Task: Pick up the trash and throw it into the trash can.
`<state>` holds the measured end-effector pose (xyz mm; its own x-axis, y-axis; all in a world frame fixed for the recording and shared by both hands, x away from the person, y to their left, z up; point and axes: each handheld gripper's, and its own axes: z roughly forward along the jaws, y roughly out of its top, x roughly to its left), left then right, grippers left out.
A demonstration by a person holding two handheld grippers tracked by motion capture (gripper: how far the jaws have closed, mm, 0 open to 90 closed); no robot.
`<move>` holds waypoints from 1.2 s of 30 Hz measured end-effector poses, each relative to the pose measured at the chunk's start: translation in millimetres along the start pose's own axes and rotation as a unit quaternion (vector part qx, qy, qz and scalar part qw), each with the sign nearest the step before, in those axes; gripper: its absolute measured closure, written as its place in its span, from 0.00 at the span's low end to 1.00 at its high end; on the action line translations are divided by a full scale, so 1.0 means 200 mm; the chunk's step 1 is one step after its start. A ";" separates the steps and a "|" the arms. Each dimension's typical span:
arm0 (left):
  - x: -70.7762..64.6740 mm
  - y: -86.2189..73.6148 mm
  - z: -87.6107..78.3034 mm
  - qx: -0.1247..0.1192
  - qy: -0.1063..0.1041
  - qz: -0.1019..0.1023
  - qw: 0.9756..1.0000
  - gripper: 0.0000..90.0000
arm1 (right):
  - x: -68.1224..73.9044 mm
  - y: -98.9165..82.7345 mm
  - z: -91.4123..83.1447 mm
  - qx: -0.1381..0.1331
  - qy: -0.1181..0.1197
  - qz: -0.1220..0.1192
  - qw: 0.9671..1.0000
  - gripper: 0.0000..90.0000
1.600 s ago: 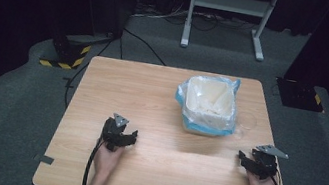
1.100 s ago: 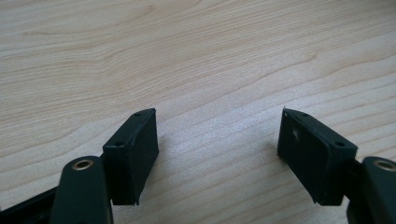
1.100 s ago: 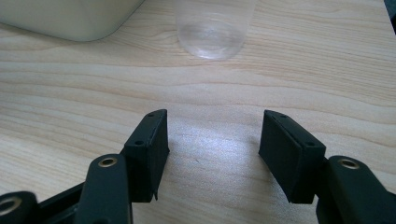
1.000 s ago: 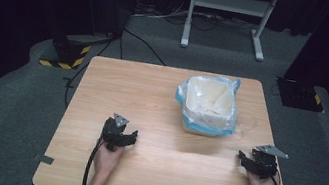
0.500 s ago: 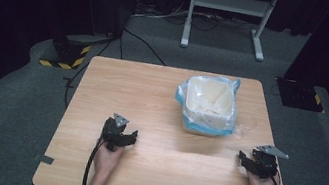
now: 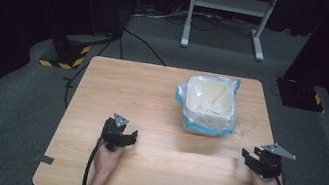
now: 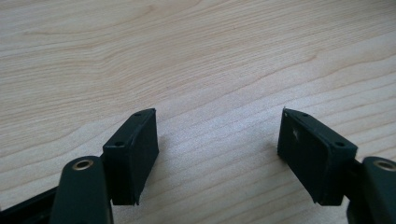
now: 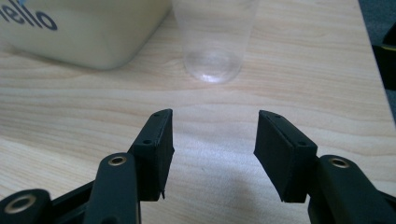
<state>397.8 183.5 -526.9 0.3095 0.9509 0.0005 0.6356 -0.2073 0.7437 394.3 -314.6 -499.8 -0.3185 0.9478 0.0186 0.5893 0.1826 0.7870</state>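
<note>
Right gripper (image 8: 211,144) narrowing; one cup (image 8: 214,39), one tub (image 8: 88,28)

Light wooden table (image 6: 152,90) on grey carpet (image 6: 7,112); white metal stand (image 6: 228,4) behind, dark surroundings

One cam looks down over the desk (image 6: 152,90); two ride low, skimming its wood up close.

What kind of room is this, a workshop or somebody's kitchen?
Probably a lab or recording studio, not a kitchen: a lone wooden table stands on grey carpet with dark surroundings, cables trail across the floor, and a metal stand sits behind it.
</note>
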 end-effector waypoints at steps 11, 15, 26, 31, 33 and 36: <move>0.00 0.00 0.00 0.000 0.001 0.000 1.000 0.32 | -0.02 0.09 -0.02 -0.009 0.013 0.009 1.000 0.52; 0.00 0.00 0.00 0.000 0.001 -0.001 1.000 0.32 | -0.04 0.14 -0.05 -0.018 0.017 0.014 1.000 0.52; 0.00 0.00 0.00 0.000 0.001 -0.001 1.000 0.32 | -0.05 0.26 -0.10 -0.031 0.025 0.014 0.999 0.54; 0.00 0.00 0.00 0.000 0.001 -0.001 1.000 0.32 | -0.06 0.31 -0.09 -0.032 0.025 0.016 0.999 0.55; 0.00 0.00 0.00 0.000 0.000 0.000 1.000 0.32 | -0.07 0.33 -0.09 -0.034 0.026 0.017 0.999 0.55; 0.00 0.00 0.00 0.000 0.000 0.000 1.000 0.32 | -0.09 0.38 -0.09 -0.034 0.023 0.018 0.999 0.57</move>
<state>398.4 183.3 -527.0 0.3088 0.9511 0.0000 0.6354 -0.2063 0.7442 430.4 -321.9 -429.1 -0.3335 0.9398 0.0742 0.5499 0.1300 0.8251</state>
